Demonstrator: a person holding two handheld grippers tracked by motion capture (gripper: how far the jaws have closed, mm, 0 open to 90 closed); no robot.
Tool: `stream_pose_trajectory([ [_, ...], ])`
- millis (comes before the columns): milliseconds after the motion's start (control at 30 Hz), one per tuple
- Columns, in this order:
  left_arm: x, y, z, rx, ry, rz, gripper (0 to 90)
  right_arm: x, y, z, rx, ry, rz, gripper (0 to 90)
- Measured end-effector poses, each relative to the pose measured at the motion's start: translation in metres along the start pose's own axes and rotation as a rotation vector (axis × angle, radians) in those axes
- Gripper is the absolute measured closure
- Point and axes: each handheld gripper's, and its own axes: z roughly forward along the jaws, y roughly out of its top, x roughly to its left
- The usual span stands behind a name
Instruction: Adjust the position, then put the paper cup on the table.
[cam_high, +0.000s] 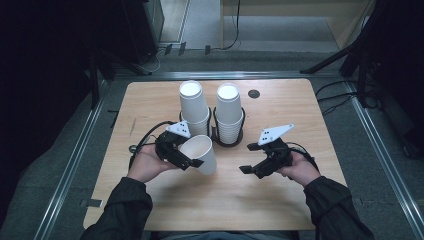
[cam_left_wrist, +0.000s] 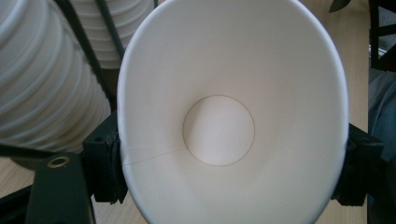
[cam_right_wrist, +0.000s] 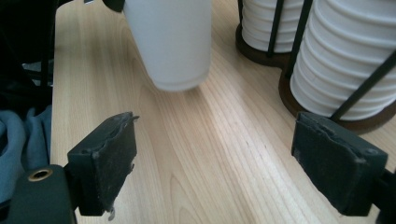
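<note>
- The left gripper (cam_high: 192, 161) is clamping its fingers (cam_left_wrist: 103, 161) on either side of a white paper cup (cam_high: 201, 153), squeezing the rim oval; the right gripper (cam_high: 248, 169) is keeping its fingers (cam_right_wrist: 103, 161) wide apart over bare wood, gripping nothing.
- Two stacks of cups (cam_high: 194, 107) are standing in a black wire holder (cam_high: 228, 134) just behind the grippers, the left stack leaning close over the held cup.
- The held cup is hanging above the table (cam_high: 150, 105), tilted, its mouth facing the left gripper's camera and its base pointing toward the right gripper, which is sitting near but apart.
- The cup is showing a plain white inside, a round bottom and a thin side seam.
</note>
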Motion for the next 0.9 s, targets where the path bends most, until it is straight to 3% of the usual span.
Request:
stream_pose_trajectory([
  [67,0.001,-0.003,-0.004,-0.007,0.021,-0.011,18.8,-0.001,-0.002,-0.001,0.007,-0.008,-0.009,15.4],
  [133,0.002,-0.006,-0.008,-0.017,0.033,-0.024,18.6,-0.003,-0.004,-0.002,0.005,-0.054,-0.010,19.9],
  [233,0.003,-0.010,-0.013,-0.017,0.040,-0.033,18.6,-0.011,-0.004,-0.005,-0.008,-0.107,0.047,24.1],
  [400,0.007,-0.016,-0.019,-0.016,0.053,-0.047,18.6,-0.020,-0.006,-0.008,-0.015,-0.104,0.084,24.1],
  [567,0.014,-0.021,-0.023,-0.008,0.048,-0.066,18.6,-0.024,-0.007,-0.008,-0.003,-0.142,0.096,23.9],
  [733,0.020,-0.027,-0.028,-0.007,0.074,-0.085,18.6,-0.031,-0.007,-0.010,0.001,-0.154,0.135,23.9],
  [900,0.026,-0.036,-0.032,-0.007,0.089,-0.116,18.6,-0.033,-0.006,-0.011,0.001,-0.173,0.123,23.9],
])
